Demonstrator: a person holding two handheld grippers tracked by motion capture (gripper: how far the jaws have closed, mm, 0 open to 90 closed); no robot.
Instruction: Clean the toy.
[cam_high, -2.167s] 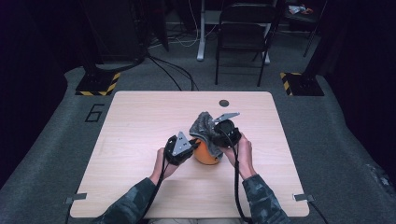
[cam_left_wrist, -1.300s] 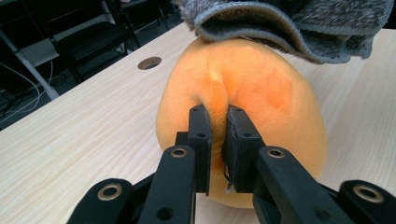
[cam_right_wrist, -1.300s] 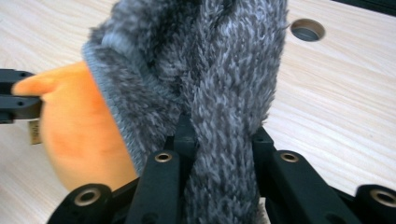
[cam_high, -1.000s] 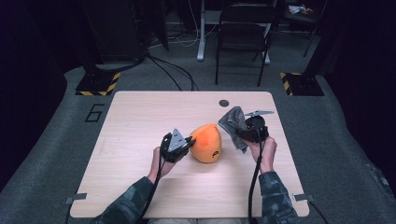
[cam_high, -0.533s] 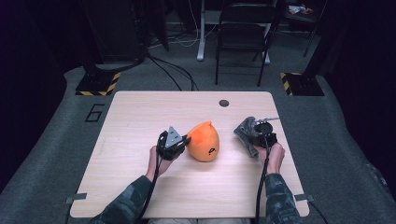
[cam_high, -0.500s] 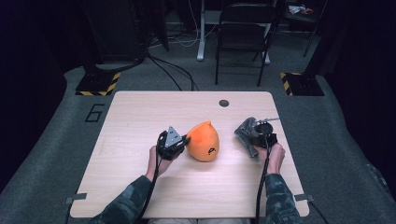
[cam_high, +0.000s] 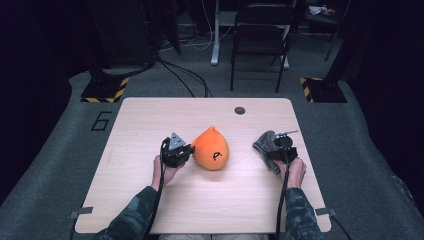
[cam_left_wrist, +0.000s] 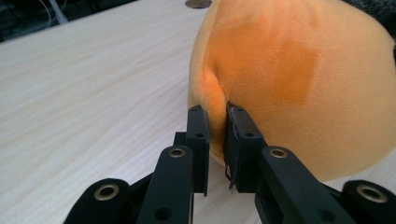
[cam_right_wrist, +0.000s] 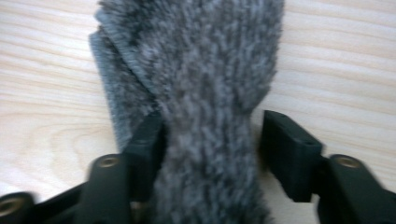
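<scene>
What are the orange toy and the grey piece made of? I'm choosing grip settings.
The orange toy looks like short-pile plush, probably stuffed: matte and fuzzy, it puckers where the left gripper pinches it. The grey piece looks like shaggy fleece or faux fur, with long mottled fibres and a folded, stitched-looking edge.

a light wooden table (cam_high: 150, 210) with rounded corners is seen standing on grey carpet (cam_high: 60, 165). a small dark round grommet (cam_high: 240, 110) is set into the top near its far edge. an orange teardrop-shaped plush (cam_high: 211, 148) is laid near the middle of the top, its pointed tip turned toward the far side and a black mark shown on its skin. a grey fuzzy cloth (cam_high: 264, 144) is spread flat on the wood well to the right of the plush, apart from it.
</scene>
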